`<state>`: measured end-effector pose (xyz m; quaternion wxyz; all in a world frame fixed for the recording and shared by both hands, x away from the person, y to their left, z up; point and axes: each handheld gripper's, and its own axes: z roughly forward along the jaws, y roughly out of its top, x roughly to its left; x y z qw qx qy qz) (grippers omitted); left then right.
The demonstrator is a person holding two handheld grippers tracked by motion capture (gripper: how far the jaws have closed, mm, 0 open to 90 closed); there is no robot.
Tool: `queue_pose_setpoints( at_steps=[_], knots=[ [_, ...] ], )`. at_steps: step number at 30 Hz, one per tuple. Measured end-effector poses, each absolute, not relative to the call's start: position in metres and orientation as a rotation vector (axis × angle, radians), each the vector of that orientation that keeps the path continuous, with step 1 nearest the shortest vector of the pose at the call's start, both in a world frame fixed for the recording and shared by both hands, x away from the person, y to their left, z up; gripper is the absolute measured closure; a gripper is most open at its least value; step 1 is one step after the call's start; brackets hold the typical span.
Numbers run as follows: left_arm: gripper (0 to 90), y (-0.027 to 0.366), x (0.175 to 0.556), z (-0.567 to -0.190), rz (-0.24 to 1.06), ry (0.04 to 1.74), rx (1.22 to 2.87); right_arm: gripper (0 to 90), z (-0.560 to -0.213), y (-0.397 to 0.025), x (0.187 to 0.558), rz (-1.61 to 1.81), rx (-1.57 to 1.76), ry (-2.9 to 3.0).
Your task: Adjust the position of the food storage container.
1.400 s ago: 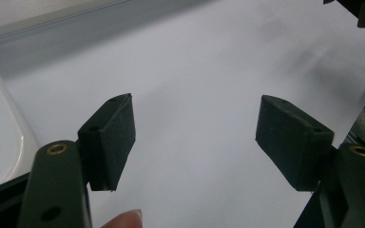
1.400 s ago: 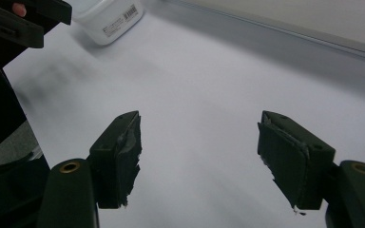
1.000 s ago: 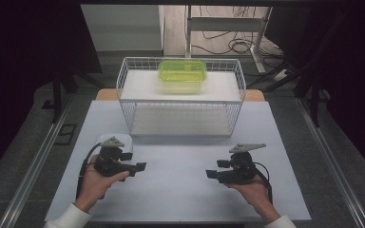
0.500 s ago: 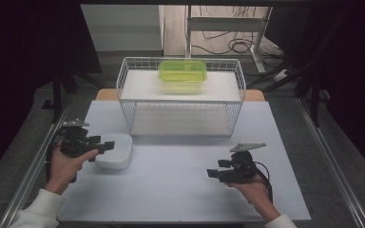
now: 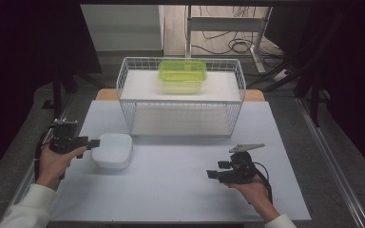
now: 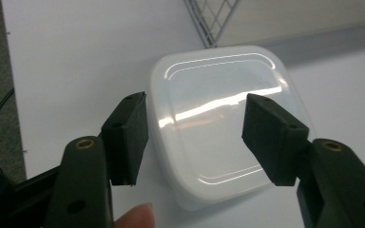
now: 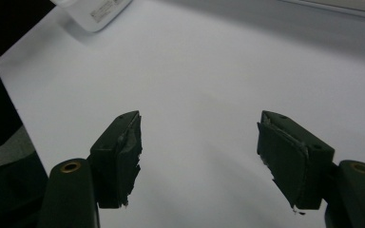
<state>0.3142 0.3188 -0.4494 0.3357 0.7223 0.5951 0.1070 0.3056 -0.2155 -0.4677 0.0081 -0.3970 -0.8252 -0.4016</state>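
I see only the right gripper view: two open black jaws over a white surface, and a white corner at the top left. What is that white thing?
Observer: It is a white square plastic container with rounded corners, lying on the white table.
Operator: Is the other gripper near it?
Observer: Yes. The left gripper is open, one jaw over each side of the container, not closed on it.
Operator: Is anything else on the table?
Observer: A white wire basket stands at the far side, with a translucent green plastic container sitting on a white board laid across its top.
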Motion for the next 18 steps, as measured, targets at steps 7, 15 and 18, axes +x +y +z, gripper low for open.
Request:
queue_pose_setpoints(
  at_steps=[7,15,18],
  knots=[
    [53.5,0.33,0.323,-0.458,0.28,1.622,1.914,31.0,-0.468,-0.215,0.306,-1.249,-1.246,-2.583],
    [84.0,0.336,0.333,-0.474,0.23,1.694,1.969,31.0,-0.469,-0.215,0.306,-1.246,-1.235,-2.576],
    [88.1,0.335,0.339,-0.479,0.207,1.714,1.99,31.0,-0.469,-0.214,0.306,-1.243,-1.231,-2.575]
  ],
)
